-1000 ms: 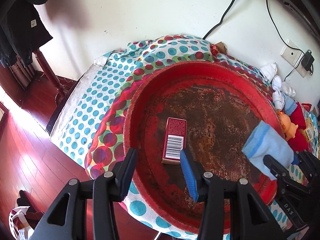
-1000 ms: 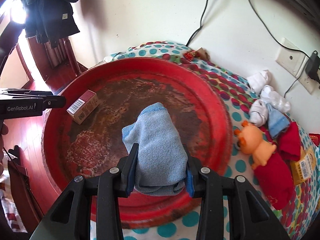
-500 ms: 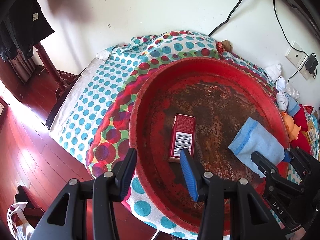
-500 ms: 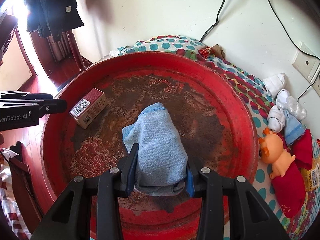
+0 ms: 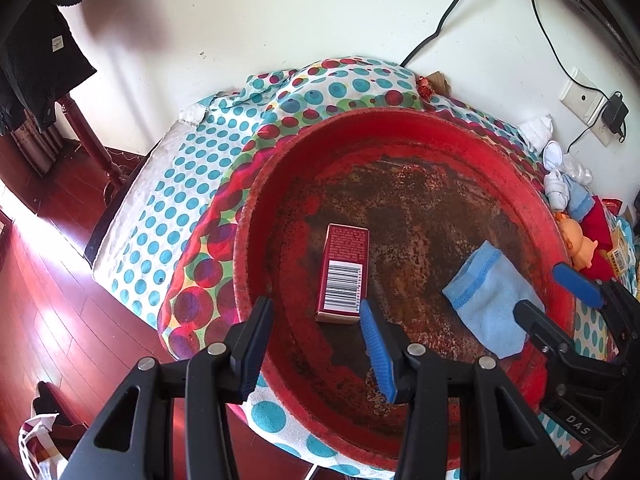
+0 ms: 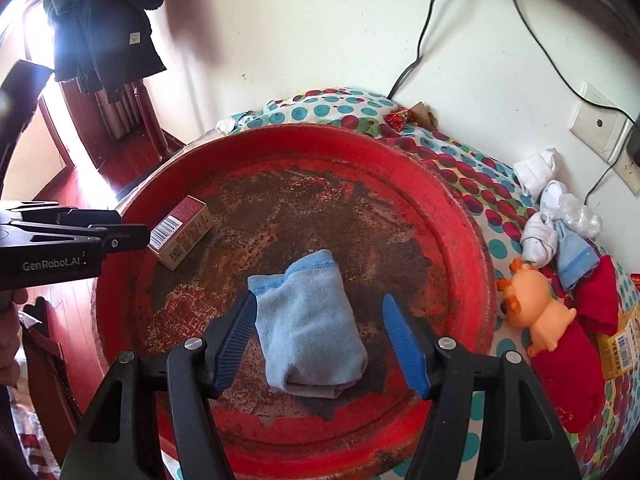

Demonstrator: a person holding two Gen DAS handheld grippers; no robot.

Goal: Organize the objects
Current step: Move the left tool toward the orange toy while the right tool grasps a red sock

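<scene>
The right gripper (image 6: 318, 334) has just been opening, its jaws now apart with the folded blue cloth (image 6: 308, 328) lying loose between them on the red tray (image 6: 460, 216), while the left gripper (image 5: 316, 350) stands open and empty, the red box (image 5: 344, 274) just beyond its fingertips.

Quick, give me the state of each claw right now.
Left claw: open, holding nothing.
Right claw: just opened, blue sock lies loose between its fingers.
</scene>
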